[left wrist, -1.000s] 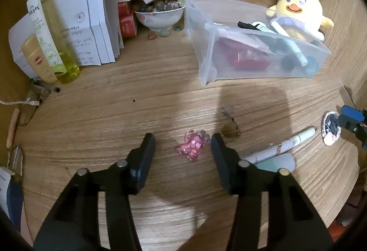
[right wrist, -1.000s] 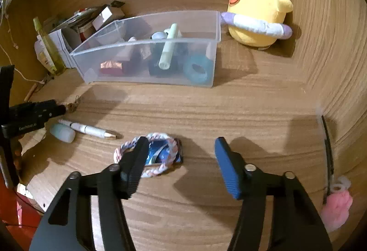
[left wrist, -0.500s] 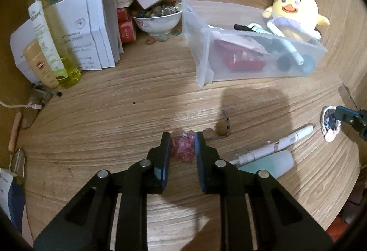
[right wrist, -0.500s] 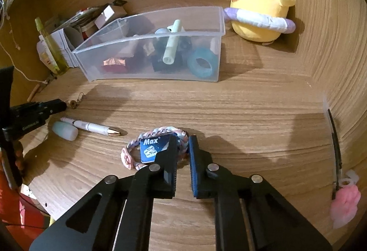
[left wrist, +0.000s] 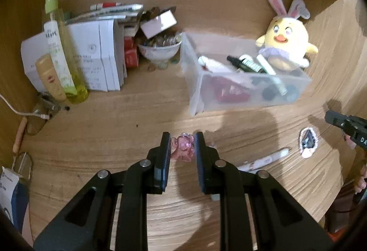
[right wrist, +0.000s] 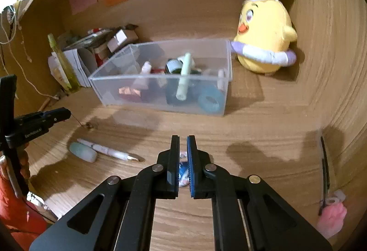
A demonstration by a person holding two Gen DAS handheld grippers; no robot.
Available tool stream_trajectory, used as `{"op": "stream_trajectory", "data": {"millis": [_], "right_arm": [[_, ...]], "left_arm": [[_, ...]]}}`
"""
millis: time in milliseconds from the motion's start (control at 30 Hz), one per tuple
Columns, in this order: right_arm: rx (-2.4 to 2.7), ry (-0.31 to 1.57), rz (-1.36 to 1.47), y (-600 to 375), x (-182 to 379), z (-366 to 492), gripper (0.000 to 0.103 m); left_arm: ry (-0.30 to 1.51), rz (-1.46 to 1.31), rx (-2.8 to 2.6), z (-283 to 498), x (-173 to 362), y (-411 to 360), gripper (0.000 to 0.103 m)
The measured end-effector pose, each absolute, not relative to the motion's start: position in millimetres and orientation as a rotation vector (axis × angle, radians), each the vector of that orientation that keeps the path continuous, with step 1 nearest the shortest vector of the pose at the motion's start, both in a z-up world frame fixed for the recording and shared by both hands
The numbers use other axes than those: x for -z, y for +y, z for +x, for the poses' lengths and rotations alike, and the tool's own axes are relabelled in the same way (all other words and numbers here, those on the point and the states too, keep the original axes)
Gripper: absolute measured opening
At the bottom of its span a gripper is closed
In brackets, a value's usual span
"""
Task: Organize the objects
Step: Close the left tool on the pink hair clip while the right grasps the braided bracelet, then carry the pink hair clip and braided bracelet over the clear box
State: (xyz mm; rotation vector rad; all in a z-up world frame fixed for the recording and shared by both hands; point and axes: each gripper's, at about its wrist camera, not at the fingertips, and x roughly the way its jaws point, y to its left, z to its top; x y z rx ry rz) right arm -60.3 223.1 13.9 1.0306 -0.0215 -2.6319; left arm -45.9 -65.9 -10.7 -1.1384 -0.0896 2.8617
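We hold a small translucent pink charm (left wrist: 182,149), lumpy and glossy like a cluster of tiny beads, clenched between the two fingers of our left tool (left wrist: 182,147). Its fingers stand only as far apart as the charm is wide, each pressing one side of it, and the charm sits above the wooden counter (left wrist: 114,113) in front of the clear plastic bin (left wrist: 240,92).

Our right tool (right wrist: 183,154) is nearly closed, its fingers pinching a braided pink-and-white bracelet (right wrist: 182,155) with a blue card; only a sliver of white braid and blue shows in the narrow gap, and we cannot tell whether it touches the counter. In the left wrist view the same bracelet (left wrist: 307,142) hangs as a pale loop below the tip of that tool.

The bin holds a pale green tube (right wrist: 184,76) leaning on its front wall, a teal tape roll (right wrist: 209,101) in the front right corner, a dark bottle and some red packets. A yellow chick plush (right wrist: 263,42) with bunny ears sits just beside the bin's far right corner. A white marbled pen (right wrist: 107,151) and a mint capsule-shaped case (right wrist: 83,151) lie together on the counter, near the left tool.
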Motion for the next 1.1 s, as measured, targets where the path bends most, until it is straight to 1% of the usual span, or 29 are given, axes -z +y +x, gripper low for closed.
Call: {"op": "stream_trajectory", "data": {"millis": [200,233,367,500,833,867,900,1000,1100], "right_arm": [[2.550,-0.035,1.089,217.4,-10.2,-61.5,0.006],[2.531,-0.017,1.103,214.3,-7.5,-59.9,0.007],[2.475,0.091,1.132,196.2,5.1,-49.8,0.014],[2.433,0.162,1.165,183.4,17.4,-48.4,0.017],[2.383,0.254,1.206,170.2,35.7,-54.1,0.018],[2.383,0.247,1.209,170.3,36.0,-55.0,0.018],[2.384,0.233,1.206,170.7,35.7,-55.5,0.014],[2.404,0.191,1.182,172.5,32.0,-55.5,0.011],[2.427,0.150,1.135,174.1,21.5,-54.8,0.010]], "left_arm": [[-0.135,-1.063,-2.851,-39.2,-4.9,-62.7,0.020],[-0.141,-1.052,-2.846,-38.8,-7.0,-62.4,0.020],[-0.150,-1.030,-2.824,-37.1,-11.5,-57.3,0.020],[-0.142,-1.009,-2.812,-33.6,-15.2,-50.4,0.020],[-0.158,-0.942,-2.798,-34.4,-29.9,-42.4,0.020],[-0.161,-0.936,-2.797,-35.7,-31.5,-41.6,0.020],[-0.163,-0.932,-2.796,-36.6,-32.7,-41.0,0.020],[-0.171,-0.919,-2.791,-41.8,-37.3,-39.9,0.020],[-0.179,-0.910,-2.788,-48.2,-41.9,-39.3,0.020]]}}
